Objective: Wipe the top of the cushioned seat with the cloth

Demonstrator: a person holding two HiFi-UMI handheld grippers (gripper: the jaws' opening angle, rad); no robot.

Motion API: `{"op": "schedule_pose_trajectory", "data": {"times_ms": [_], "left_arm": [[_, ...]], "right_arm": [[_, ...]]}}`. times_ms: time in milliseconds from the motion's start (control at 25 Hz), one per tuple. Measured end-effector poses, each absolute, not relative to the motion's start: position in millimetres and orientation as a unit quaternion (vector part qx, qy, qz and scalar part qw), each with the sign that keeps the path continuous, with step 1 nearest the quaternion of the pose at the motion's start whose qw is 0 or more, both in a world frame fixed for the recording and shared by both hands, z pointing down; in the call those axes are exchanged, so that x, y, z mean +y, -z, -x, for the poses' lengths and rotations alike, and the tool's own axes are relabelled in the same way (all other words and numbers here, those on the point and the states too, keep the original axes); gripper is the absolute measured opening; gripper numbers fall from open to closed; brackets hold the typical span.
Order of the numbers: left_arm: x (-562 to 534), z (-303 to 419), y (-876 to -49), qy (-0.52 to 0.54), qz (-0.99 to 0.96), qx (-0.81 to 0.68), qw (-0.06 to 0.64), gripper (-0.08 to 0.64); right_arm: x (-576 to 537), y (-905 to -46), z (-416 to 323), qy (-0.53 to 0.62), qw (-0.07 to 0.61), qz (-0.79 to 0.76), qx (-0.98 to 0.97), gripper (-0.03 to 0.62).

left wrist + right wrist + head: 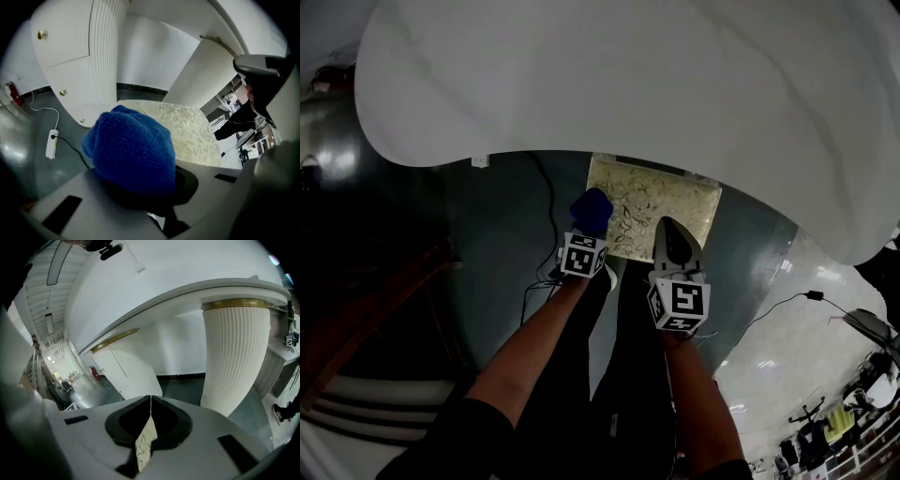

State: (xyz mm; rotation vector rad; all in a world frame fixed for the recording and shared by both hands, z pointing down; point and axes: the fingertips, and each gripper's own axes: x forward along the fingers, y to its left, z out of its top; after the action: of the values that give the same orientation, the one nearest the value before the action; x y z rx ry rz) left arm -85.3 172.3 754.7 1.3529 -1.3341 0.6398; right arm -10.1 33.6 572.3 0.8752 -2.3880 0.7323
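Cloth (pixel 129 150) bunched, clamped in left gripper (pixel 589 230) at cushioned seat (pixel 187 136) edge; right gripper (pixel 150 401) clenched, empty. Risk: wad snags on textured fabric, pulls free of gripper.

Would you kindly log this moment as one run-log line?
left gripper: shut on blue cloth | right gripper: shut, empty | cushioned seat: cloth at edge, contact unclear

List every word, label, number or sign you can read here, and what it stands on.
None readable. The cubes on the left gripper and right gripper carry only black-and-white square patterns, no letters. The blue cloth and the cushioned seat bear no print.
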Motion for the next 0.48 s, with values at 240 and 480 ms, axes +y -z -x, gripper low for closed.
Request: {"op": "schedule_pose_trajectory", "data": {"times_ms": [240, 480], "left_arm": [[168, 78, -755, -0.280, -0.577, -0.547, 0.538, 0.040], [155, 64, -755, -0.293, -0.586, -0.540, 0.528, 0.040]], "right_arm": [[31, -576, -8, -0.257, 0.258, -0.322, -0.874, 0.037], [27, -582, -26, -0.259, 0.265, -0.330, -0.868, 0.037]]}}
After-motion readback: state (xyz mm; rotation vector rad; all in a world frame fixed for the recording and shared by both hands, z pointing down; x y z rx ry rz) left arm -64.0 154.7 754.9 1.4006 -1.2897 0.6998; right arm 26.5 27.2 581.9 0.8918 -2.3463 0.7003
